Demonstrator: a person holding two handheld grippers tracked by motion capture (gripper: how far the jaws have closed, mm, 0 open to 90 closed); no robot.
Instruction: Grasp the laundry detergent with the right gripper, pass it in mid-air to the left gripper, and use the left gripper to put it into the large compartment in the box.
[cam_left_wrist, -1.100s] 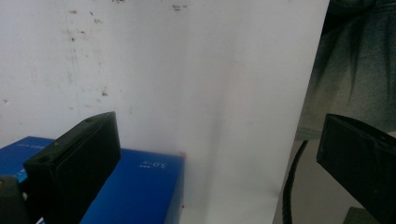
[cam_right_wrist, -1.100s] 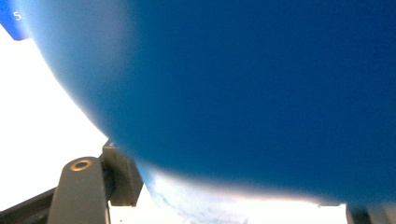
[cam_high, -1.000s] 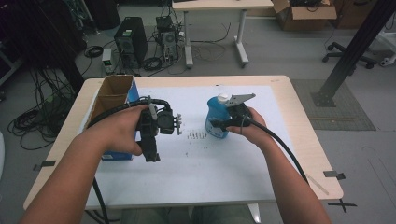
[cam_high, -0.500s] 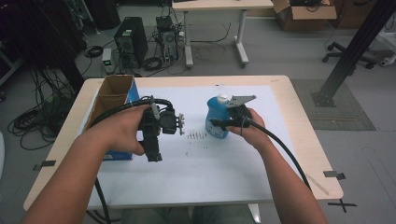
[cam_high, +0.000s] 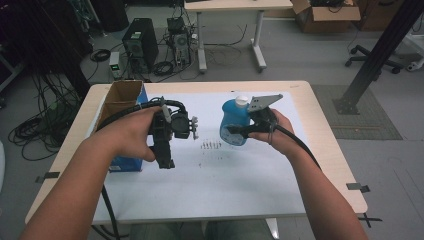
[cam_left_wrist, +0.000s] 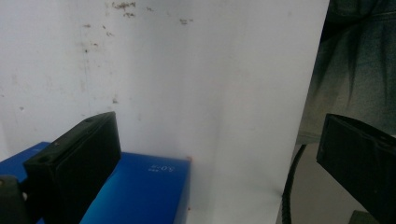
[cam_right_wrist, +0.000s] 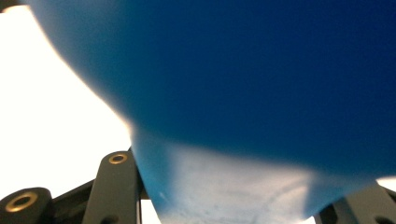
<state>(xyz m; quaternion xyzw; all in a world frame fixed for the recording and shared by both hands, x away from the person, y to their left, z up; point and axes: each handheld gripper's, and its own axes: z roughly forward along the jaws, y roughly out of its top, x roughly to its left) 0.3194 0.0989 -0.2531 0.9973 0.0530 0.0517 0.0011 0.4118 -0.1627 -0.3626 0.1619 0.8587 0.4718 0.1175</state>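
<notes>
A blue bottle (cam_high: 234, 120) with a white cap hangs tilted just above the table's white sheet (cam_high: 225, 175). My right gripper (cam_high: 235, 132) is shut on its lower body, one jaw on each side. In the right gripper view the bottle (cam_right_wrist: 261, 70) looms close between the jaws. My left gripper (cam_high: 166, 161) is held at the left of the sheet and points toward the near edge. Its jaws stand open with nothing between them. In the left gripper view the left gripper (cam_left_wrist: 219, 154) looks over the sheet's edge and a blue box (cam_left_wrist: 144, 186).
An open cardboard box (cam_high: 122, 97) with a blue side stands at the table's left edge, and the blue box (cam_high: 124, 163) lies under my left wrist. A row of small dark bits (cam_high: 210, 146) lies on the sheet between the grippers. Desks, computers and cables stand beyond the table.
My right gripper has lifted the blue bottle a little off the sheet. The left gripper has stayed where it was.
</notes>
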